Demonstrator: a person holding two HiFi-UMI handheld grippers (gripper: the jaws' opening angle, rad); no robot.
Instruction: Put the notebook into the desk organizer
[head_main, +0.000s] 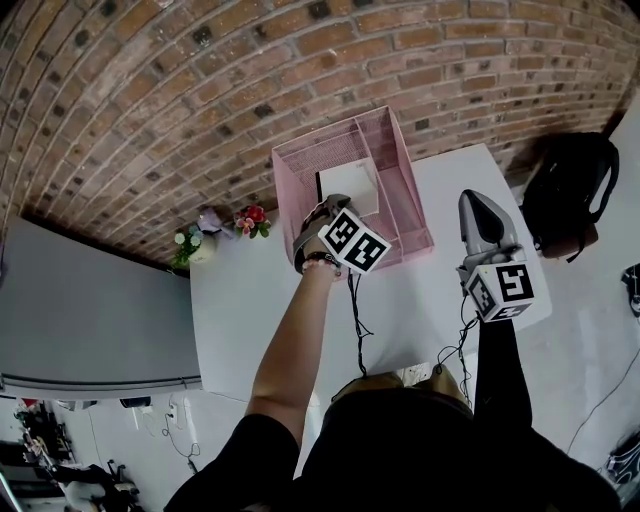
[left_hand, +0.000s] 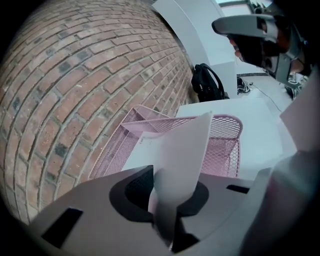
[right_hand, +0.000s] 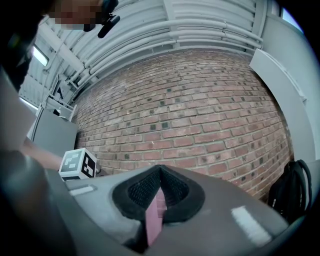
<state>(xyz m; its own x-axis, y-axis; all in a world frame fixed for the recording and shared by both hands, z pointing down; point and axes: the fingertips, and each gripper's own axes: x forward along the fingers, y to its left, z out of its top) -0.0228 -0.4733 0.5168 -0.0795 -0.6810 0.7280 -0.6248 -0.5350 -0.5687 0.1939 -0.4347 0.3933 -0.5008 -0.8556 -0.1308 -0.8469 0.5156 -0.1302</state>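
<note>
Left gripper view shows the left gripper (left_hand: 169, 197), its fingers (left_hand: 100, 200) nearly closed and pinching one edge of the white notebook (left_hand: 182, 150). The notebook stands tilted over the pink mesh desk organizer (left_hand: 222, 150), and in the head view it seems partly inside. It looks thin, light and rather bendy, with a smooth cover, so a grip near the spine would likely steady it. The right gripper (right_hand: 156, 200) is closed on nothing recognisable.

A red brick wall (head_main: 200, 80) stands at the back. A white tabletop (head_main: 250, 320) sits up against it. A big grey cupboard (head_main: 90, 310) is just beside the tabletop. A black backpack (head_main: 575, 190) rests on the pale floor (head_main: 600, 330) by the wall. Little flowers (head_main: 252, 217) stand at the tabletop's far corner. White beams (right_hand: 200, 30) run overhead.
</note>
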